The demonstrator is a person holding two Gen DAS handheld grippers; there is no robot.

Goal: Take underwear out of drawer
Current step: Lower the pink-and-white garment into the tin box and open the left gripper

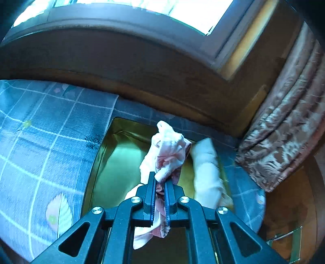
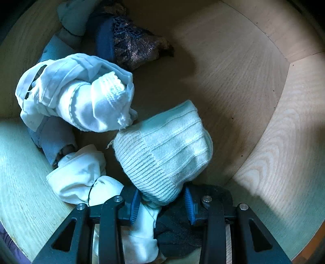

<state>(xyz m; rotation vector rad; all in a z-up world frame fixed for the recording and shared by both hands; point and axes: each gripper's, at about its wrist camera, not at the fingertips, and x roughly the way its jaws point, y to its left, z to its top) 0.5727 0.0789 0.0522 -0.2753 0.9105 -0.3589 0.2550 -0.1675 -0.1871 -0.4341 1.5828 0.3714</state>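
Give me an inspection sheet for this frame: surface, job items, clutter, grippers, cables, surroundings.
Surface: light wood drawer floor, bare on the right side; checked blue bedspread in the left view.
Job's things: pink-white underwear clamped in the left gripper, above a yellow-green bin; white folded cloth in that bin.
Clutter: white bundle, dark patterned knit, ribbed pale sock roll, white garment, black cloth.
Grippers: right gripper straddles the ribbed roll; contact unclear.
Cables: nothing seen.
Surroundings: window, patterned curtain.
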